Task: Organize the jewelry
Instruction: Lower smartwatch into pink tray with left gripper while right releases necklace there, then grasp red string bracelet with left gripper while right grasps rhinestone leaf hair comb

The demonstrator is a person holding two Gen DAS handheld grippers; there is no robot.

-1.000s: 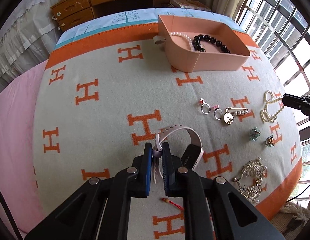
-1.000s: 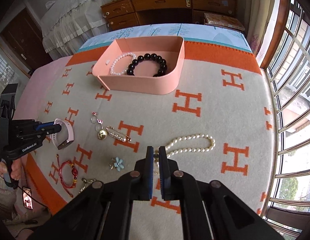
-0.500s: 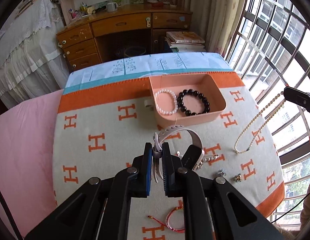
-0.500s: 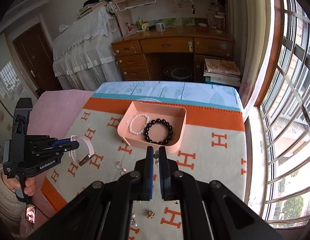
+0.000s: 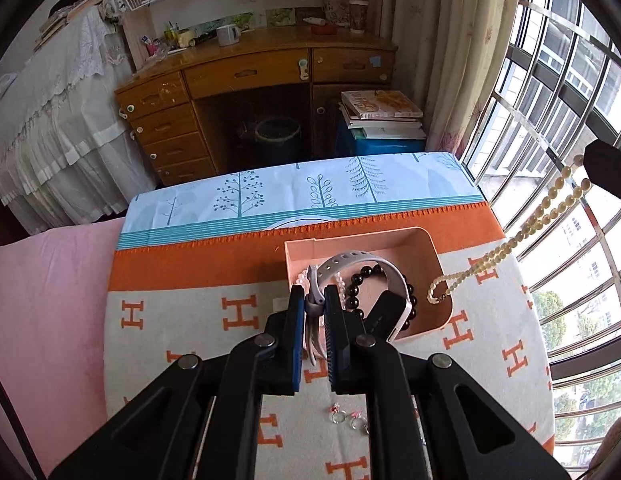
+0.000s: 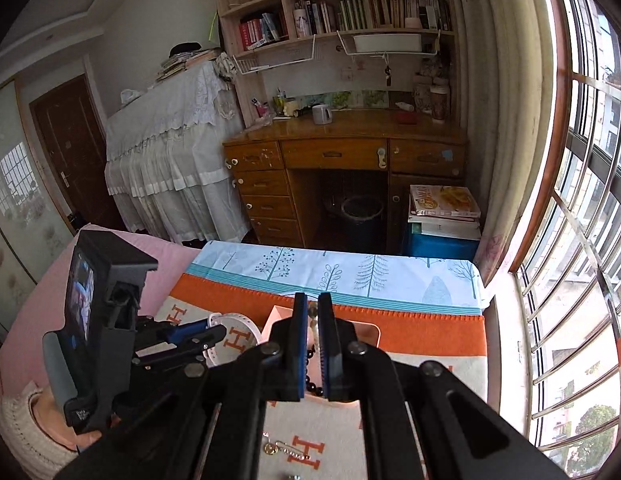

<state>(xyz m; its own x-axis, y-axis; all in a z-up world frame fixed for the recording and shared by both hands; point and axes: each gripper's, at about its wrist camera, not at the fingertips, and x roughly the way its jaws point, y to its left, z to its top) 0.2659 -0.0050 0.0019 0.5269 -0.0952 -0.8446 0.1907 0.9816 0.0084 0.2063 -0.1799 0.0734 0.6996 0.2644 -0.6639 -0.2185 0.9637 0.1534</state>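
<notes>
A: Left gripper (image 5: 314,312) fingers pinching the smartwatch (image 5: 364,280) strap, hovering right over the pink box (image 5: 438,256)!

B: Right gripper (image 6: 313,344) fingers clamp the pearl necklace (image 5: 510,240), dangling above the box's corner. Lower both, then release low, I'd say.

A: The black bead bracelet (image 5: 360,286) sits half hidden; the pinched pearls barely show.

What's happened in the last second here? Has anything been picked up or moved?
Both grippers rose from the blanket and moved toward the pink box. The left gripper kept its grip on the watch, now held over the box. The right gripper lifted the pearl necklace off the blanket; it now dangles above the box's right side. The black bead bracelet stayed in the box, the rings on the blanket.
</notes>
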